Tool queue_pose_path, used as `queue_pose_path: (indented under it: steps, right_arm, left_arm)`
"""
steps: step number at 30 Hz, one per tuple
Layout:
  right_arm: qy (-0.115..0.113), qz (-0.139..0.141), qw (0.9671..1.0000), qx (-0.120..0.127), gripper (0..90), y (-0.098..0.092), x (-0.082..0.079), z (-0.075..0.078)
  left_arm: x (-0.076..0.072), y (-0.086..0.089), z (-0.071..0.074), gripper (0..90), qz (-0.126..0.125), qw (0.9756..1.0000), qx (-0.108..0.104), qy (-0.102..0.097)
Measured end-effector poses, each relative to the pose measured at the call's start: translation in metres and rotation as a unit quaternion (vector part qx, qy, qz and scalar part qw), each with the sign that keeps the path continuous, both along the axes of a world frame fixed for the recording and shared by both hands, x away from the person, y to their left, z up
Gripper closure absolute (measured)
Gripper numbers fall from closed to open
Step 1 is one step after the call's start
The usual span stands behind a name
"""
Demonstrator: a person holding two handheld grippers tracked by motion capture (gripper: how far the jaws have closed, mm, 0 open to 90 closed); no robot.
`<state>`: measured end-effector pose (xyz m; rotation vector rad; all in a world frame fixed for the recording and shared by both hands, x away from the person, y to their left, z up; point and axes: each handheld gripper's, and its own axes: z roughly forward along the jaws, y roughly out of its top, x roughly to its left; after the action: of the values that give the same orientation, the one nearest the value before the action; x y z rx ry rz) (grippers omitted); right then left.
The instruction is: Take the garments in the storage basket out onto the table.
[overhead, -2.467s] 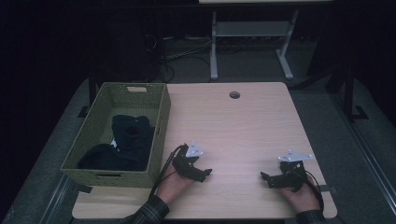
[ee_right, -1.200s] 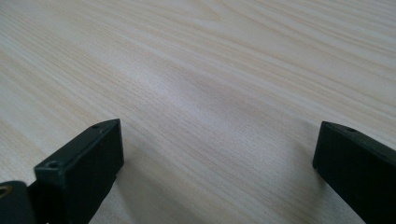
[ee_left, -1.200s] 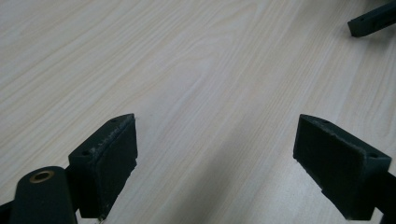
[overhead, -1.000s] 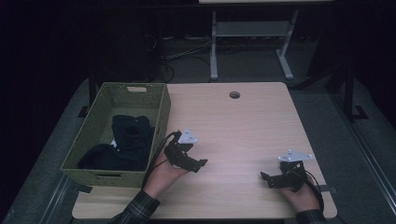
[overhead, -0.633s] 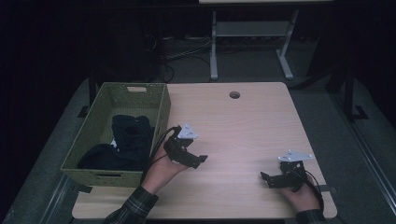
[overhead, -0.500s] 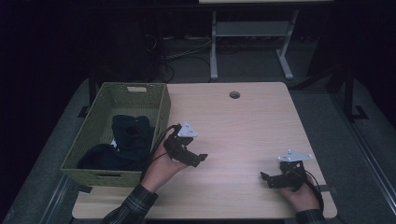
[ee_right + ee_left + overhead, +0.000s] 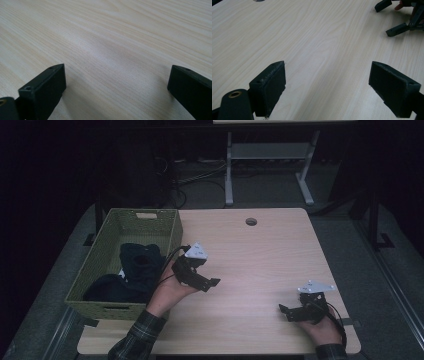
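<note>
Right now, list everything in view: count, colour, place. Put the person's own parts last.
table: one, light wood, centre.
hole: one, dark, round, far edge of the table.
basket: one, green woven, at the table's left edge.
clothes: a dark navy pile, count unclear, inside the basket.
stand: one, pale grey legs, on the floor beyond the table.
cables: several, dark, on the floor by the stand.
left gripper: one, black, open, held beside the basket.
right gripper: one, black, open, near right corner.
sleeve: plaid, left forearm.
</note>
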<state>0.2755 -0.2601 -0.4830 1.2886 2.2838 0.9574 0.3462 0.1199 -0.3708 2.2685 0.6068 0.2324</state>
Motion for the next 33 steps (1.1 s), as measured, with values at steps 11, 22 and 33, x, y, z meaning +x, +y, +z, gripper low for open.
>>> queue_pose_path:
  steps: [11, 22, 33]
  right_arm:
    - [0.0, -0.002, 1.0, 0.0, 1.5, 0.001, 0.0, 0.0]
    - [0.0, -0.002, 1.0, 0.0, 1.5, 0.001, 0.0, 0.0]
    - [0.0, -0.002, 1.0, 0.001, 1.5, 0.001, 0.0, 0.0]
  left_arm:
    - [0.005, 0.011, 0.01, 13.6, -0.006, 0.9999, -0.005, 0.008]
    - [0.003, 0.024, 0.021, 13.7, 0.0, 1.0, -0.001, 0.0]
    - [0.001, 0.047, 0.035, 13.7, 0.022, 0.9996, -0.015, -0.008]
